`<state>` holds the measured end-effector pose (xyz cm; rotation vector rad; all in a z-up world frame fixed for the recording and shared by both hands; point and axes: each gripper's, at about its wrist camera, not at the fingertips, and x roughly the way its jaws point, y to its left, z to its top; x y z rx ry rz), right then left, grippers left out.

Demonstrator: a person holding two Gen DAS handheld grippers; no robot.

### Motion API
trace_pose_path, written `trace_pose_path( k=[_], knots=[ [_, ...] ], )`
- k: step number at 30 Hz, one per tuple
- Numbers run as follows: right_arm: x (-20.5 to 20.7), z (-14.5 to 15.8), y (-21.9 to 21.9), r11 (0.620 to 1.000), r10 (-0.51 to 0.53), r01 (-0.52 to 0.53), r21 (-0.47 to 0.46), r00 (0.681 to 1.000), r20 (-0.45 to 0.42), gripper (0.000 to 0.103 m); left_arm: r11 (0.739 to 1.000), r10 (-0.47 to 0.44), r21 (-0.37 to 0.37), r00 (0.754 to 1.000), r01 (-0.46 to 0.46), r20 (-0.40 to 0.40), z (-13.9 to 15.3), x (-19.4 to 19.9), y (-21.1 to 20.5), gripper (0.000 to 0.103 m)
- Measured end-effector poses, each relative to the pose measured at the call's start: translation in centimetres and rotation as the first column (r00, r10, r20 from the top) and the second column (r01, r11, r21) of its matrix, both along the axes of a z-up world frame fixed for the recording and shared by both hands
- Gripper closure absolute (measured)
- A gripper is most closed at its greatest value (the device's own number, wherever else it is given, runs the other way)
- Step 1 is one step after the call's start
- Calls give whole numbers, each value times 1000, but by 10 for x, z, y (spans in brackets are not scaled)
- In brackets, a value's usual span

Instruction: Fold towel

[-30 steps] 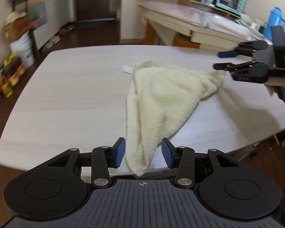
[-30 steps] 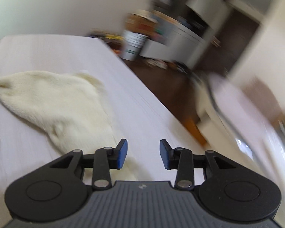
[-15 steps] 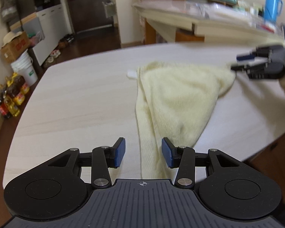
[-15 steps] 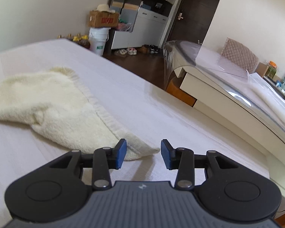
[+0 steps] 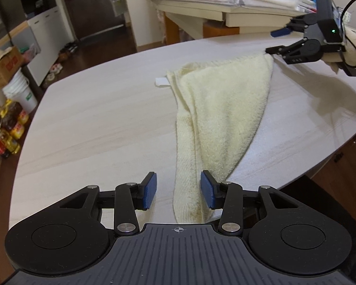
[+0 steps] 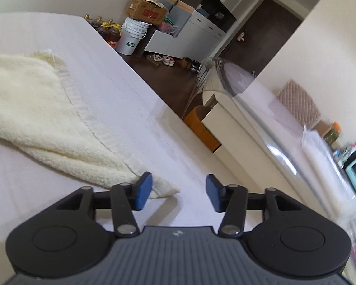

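Soft daylight; fisheye-bent edges; right view's far side blurred.

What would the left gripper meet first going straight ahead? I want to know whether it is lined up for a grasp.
Probably the towel: its near corner lies between the open fingers of the left gripper.

No word or number can be read with certainty. Red print is seen on the side of the brown cardboard box, far ahead and left of the right tongs, but its characters cannot be made out. A small green label is borne by the white plastic bucket beneath that box; its text is too small. Red and yellow labels are carried by the oil bottles far left of the left tongs, likewise illegible.
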<state>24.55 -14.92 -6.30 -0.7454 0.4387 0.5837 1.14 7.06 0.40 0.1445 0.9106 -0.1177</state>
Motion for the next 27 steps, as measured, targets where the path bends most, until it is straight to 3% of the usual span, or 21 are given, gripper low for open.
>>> trace_pose_path(
  k=[4, 9, 13, 16, 21, 22, 23, 27],
  knots=[
    [-17, 6, 3, 1000, -10, 9, 16, 1000, 13, 52, 999, -4, -50, 1000, 5, 13, 2, 0, 2, 57],
    [-58, 22, 4, 990, -18, 18, 139, 1000, -1, 52, 998, 3, -64, 998, 0, 56, 8, 9, 9, 54],
    [-115, 28, 19, 961, 73, -54, 271, 996, -59, 56, 998, -54, -41, 996, 57, 74, 10, 23, 13, 54],
    [-144, 25, 35, 948, 122, -99, 302, 991, -59, 56, 992, -106, -60, 992, 111, 73, 11, 33, 17, 54],
    [-209, 24, 76, 886, 301, -249, 391, 950, -78, 56, 955, -257, -126, 961, 268, 99, 17, 51, 25, 54],
    [-223, 24, 86, 872, 347, -291, 393, 935, -79, 62, 941, -295, -144, 950, 307, 99, 18, 61, 27, 54],
    [-232, 23, 94, 864, 374, -318, 390, 925, -74, 66, 933, -317, -146, 944, 328, 94, 18, 66, 27, 54],
    [-259, 16, 120, 848, 429, -364, 385, 898, -96, 67, 916, -377, -128, 925, 381, 51, 12, 86, 21, 54]
  ],
)
